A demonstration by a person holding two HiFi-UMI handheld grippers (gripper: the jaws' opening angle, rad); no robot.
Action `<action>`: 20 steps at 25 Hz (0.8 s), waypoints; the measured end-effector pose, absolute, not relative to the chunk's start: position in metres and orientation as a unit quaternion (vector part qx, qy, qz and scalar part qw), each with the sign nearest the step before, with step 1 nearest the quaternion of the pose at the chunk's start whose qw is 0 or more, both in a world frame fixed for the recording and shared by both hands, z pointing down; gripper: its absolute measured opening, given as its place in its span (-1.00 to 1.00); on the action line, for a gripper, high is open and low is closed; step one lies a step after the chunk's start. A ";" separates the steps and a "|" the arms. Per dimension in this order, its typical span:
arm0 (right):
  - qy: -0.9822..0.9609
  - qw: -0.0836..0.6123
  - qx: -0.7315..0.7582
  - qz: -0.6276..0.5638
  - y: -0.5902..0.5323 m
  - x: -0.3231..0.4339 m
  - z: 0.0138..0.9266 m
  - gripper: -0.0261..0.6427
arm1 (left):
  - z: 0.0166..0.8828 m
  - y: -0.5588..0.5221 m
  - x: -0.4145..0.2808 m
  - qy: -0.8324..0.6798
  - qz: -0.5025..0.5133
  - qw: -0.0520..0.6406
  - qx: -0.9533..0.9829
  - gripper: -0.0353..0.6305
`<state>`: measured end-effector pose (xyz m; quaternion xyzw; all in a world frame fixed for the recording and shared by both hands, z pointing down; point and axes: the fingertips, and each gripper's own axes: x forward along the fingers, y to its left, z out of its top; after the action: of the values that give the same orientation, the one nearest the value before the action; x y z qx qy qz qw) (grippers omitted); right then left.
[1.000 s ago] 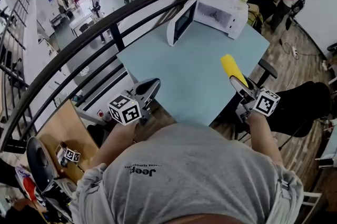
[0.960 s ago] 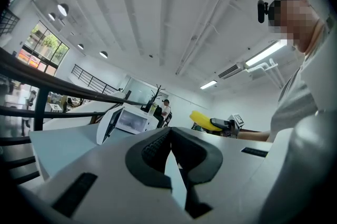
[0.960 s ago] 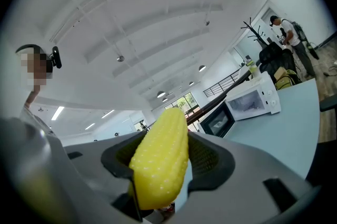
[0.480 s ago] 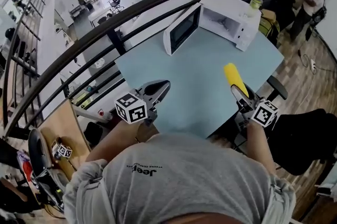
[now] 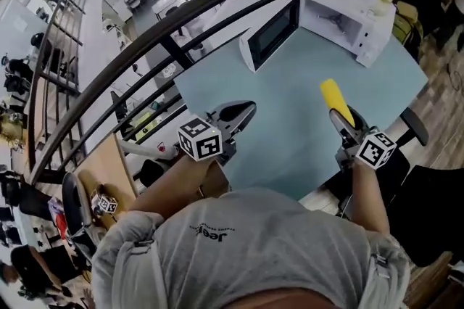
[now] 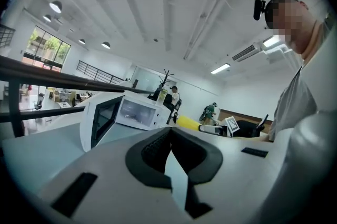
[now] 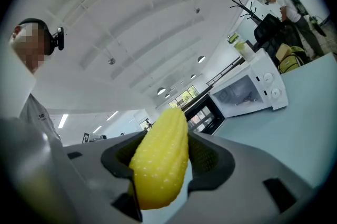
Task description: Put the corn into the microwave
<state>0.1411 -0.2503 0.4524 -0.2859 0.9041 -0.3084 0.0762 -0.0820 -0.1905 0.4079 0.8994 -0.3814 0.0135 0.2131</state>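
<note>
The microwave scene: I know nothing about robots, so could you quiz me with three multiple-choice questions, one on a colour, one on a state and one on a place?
1. The table top is: A light blue; B red; C black.
2. The microwave door is: A shut; B torn off; C swung open.
3. The corn is: A inside the microwave; B between the right gripper's jaws; C lying on the table.

Answers:
1. A. The head view shows a pale blue surface.
2. C. The door stands out to one side and the white inside shows.
3. B. The right gripper view shows both pads clamped on the yellow cob, short of the microwave.
</note>
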 end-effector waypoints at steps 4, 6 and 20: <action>0.889 0.074 -0.323 -0.315 -0.270 0.130 0.463 -0.17 | 0.432 -0.215 -0.082 -0.348 0.015 0.221 0.911 -0.84; 0.884 0.070 -0.338 -0.316 -0.274 0.123 0.465 -0.17 | 0.437 -0.226 -0.085 -0.335 0.018 0.220 0.916 -0.84; 0.873 0.037 -0.387 -0.295 -0.373 0.125 0.478 -0.17 | 0.452 -0.303 -0.061 -0.313 0.027 0.199 0.928 -0.84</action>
<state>0.1251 -0.3727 0.4785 -0.3874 0.8725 -0.2953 0.0373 -0.0608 -0.3033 0.4524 0.9281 -0.3134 0.0271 0.1992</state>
